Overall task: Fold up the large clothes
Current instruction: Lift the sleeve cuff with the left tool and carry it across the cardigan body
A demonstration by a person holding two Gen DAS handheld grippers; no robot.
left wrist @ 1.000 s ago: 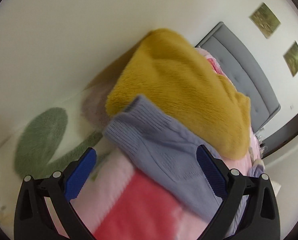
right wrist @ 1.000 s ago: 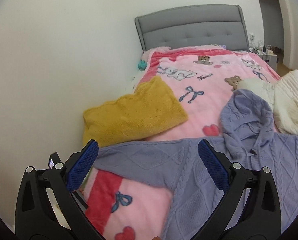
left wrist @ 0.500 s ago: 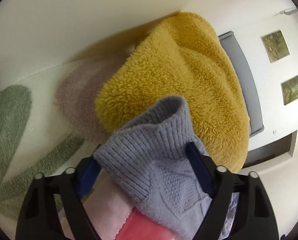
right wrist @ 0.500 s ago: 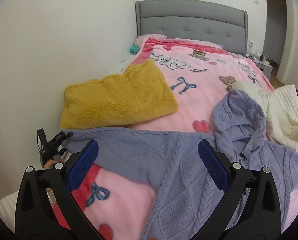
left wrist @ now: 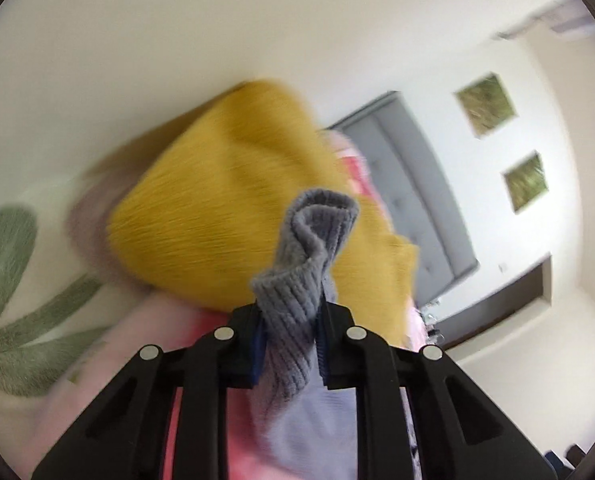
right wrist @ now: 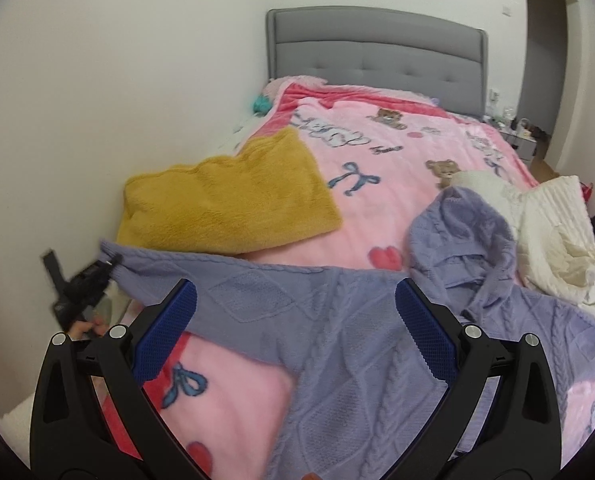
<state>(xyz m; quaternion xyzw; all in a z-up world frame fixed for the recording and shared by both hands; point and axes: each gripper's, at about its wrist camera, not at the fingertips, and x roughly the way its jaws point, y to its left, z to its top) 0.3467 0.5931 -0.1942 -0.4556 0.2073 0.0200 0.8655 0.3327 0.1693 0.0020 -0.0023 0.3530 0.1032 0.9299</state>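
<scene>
Pink bed [right wrist: 397,168] | one lavender sweater [right wrist: 337,320] | left claw [left wrist: 289,340] clamping cuff

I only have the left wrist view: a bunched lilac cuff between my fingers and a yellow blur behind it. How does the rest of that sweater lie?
Observer: The lilac sweater is spread across the pink blanket, hood to the right, its sleeve stretched left to your left gripper.
Operator: Is my right gripper holding anything?
Observer: No. The right gripper is open above the sweater's chest, fingers apart.
Operator: What is the yellow thing?
Observer: A yellow fleece, lying flat by the wall beyond the sleeve.
Operator: Anything else nearby?
Observer: A white knit lies bunched beside the hood.
</scene>
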